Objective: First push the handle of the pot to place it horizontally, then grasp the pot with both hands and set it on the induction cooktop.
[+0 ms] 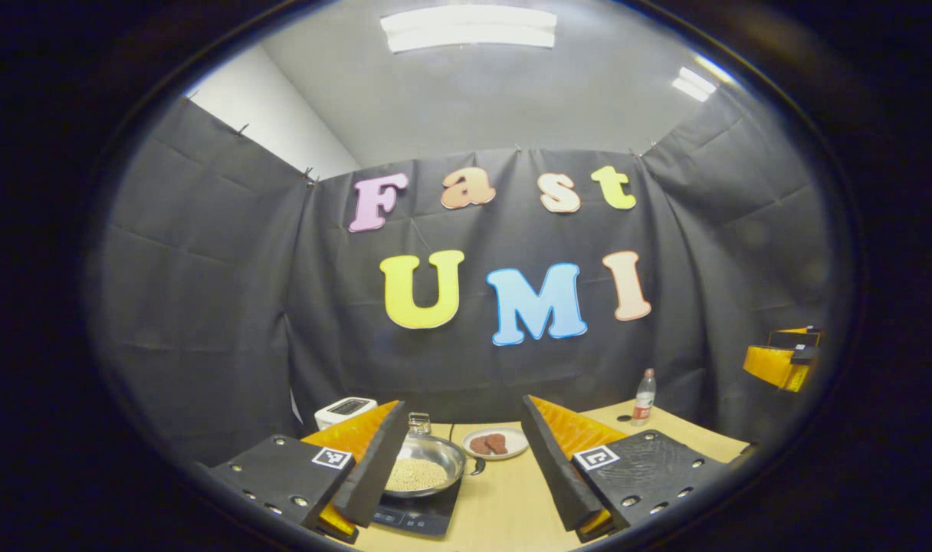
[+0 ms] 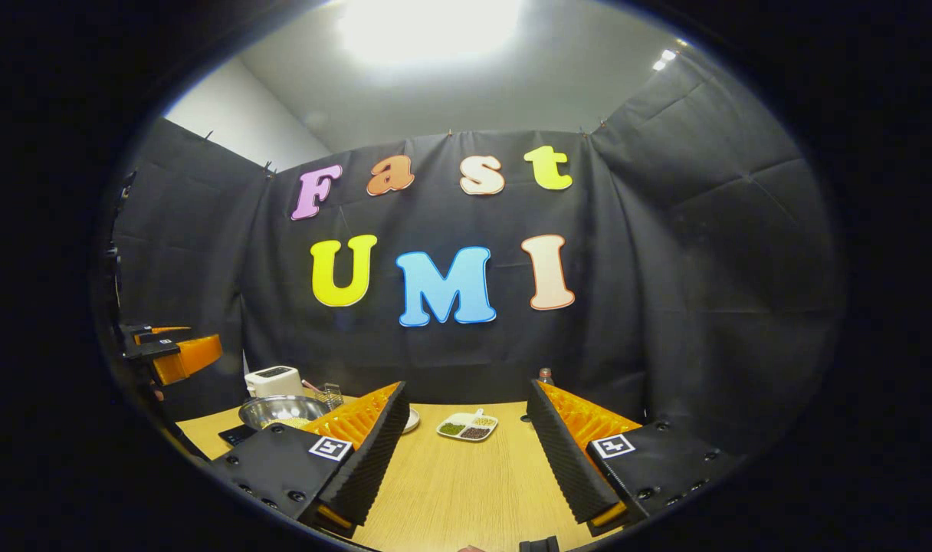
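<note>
While both our grippers, left gripper and right gripper, gape wide, the pot seems to sit on the cooktop.

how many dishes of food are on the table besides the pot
2: a round plate with brown pieces just right of the pot, and a divided dish at mid-table. Others may be hidden behind the gripper fingers.

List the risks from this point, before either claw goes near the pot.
1. The pot already sits on the induction cooktop and holds pale grains; a hard push on it could spill them.
2. The plate with brown pieces lies close beside the pot and could get knocked.
3. Both claws, left and right, are open and well back, so a fisheye approach may misjudge the rim.
</note>
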